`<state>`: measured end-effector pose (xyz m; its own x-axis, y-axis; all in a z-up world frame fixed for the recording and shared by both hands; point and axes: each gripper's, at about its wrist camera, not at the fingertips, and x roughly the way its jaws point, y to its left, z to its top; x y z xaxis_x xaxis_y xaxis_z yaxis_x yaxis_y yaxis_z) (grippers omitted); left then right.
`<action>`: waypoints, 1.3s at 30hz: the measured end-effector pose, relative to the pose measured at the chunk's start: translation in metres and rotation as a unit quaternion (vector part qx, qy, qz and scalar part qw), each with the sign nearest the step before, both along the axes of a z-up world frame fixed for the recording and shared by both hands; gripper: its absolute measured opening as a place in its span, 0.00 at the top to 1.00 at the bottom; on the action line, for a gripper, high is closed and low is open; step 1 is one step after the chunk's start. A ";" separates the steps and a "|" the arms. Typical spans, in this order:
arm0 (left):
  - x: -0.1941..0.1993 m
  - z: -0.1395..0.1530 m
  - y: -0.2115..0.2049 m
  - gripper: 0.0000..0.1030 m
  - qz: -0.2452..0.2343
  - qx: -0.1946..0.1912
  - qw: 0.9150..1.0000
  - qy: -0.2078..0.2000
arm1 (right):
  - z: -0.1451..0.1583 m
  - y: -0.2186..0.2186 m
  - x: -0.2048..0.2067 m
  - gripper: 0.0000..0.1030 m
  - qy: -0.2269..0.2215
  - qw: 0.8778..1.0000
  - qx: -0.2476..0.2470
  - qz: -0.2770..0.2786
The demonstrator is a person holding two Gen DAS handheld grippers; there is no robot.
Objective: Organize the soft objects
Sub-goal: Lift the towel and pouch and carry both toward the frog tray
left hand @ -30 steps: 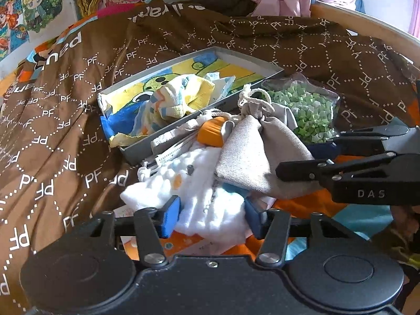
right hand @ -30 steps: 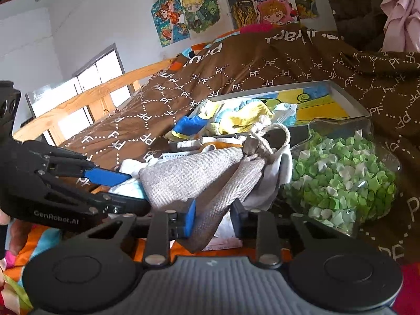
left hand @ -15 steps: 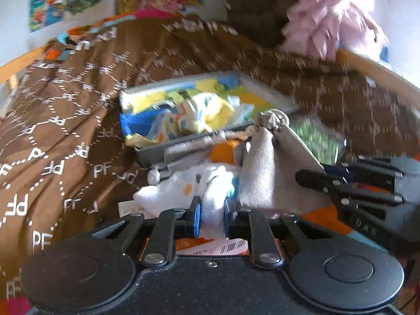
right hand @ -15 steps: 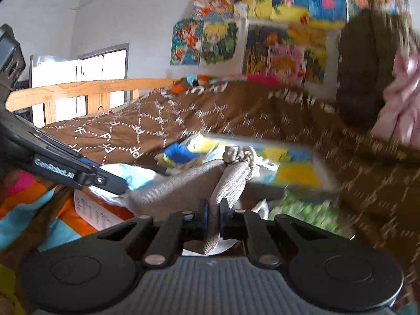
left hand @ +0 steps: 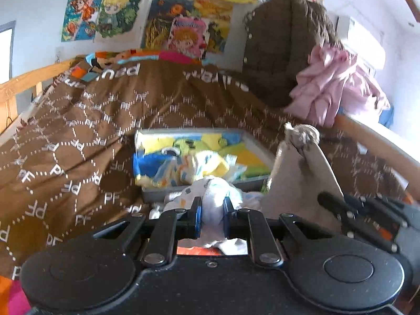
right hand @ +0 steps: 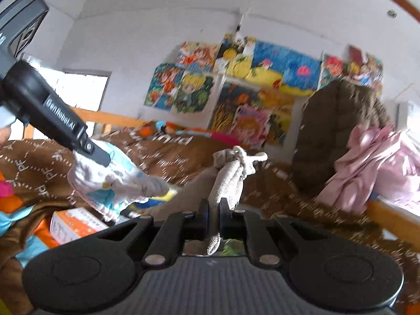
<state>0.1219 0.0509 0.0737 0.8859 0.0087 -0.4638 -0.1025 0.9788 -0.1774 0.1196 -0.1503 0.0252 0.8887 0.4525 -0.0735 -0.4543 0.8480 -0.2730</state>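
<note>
Left tool (left hand: 212, 214): pressed onto a white cloth (left hand: 214, 199), which bunches up between its blue pads; its jaws have just been closing on it.
White cloth: soft, printed with small blue and orange marks; in the right wrist view it hangs from the left tool (right hand: 98, 155) clear of the bed, above an orange-and-white box (right hand: 73, 223).
Right tool (right hand: 214, 219): pinching a beige pouch (right hand: 225, 183) by a fold of its fabric; its jaws have just been closing on it.
Beige pouch: coarse woven cloth, its gathered neck and knotted cord at the top; in the left wrist view the pouch (left hand: 302, 173) stands just right of the white cloth, with the right tool (left hand: 367, 220) at its lower edge.
Tray (left hand: 252, 144): grey, shallow, lying on the bed beyond both tools; it holds a heap of yellow, blue and white fabric pieces (left hand: 189, 162).
Bed cover (left hand: 78, 136): brown with a white lettered pattern, rumpled, spread under the tray.
Pink garment (left hand: 338, 89): piled at the bed's far right edge, beside a dark brown cushion (left hand: 283, 47).
Wall: cartoon posters (right hand: 252, 89) in a cluster above the bed.
Sharpness: both views are a little blurred.
</note>
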 end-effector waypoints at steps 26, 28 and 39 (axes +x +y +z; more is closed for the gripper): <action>0.087 0.097 0.050 0.84 -0.022 -0.054 0.996 -0.065 | 0.072 0.053 0.116 0.92 -0.052 0.998 -0.024 0.008; 0.103 0.087 0.061 0.84 -0.023 -0.034 0.997 -0.070 | 0.070 0.065 0.143 0.92 -0.046 0.998 -0.031 0.012; 0.179 0.015 0.107 0.84 -0.023 -0.009 0.999 -0.030 | 0.017 0.103 0.231 0.92 0.016 0.998 -0.052 0.012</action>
<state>0.3008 0.1581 0.0889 0.9114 -0.0409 -0.4094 -0.0456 0.9788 -0.1994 0.3505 -0.0472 0.0424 0.8743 0.4621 -0.1483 -0.4837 0.8048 -0.3441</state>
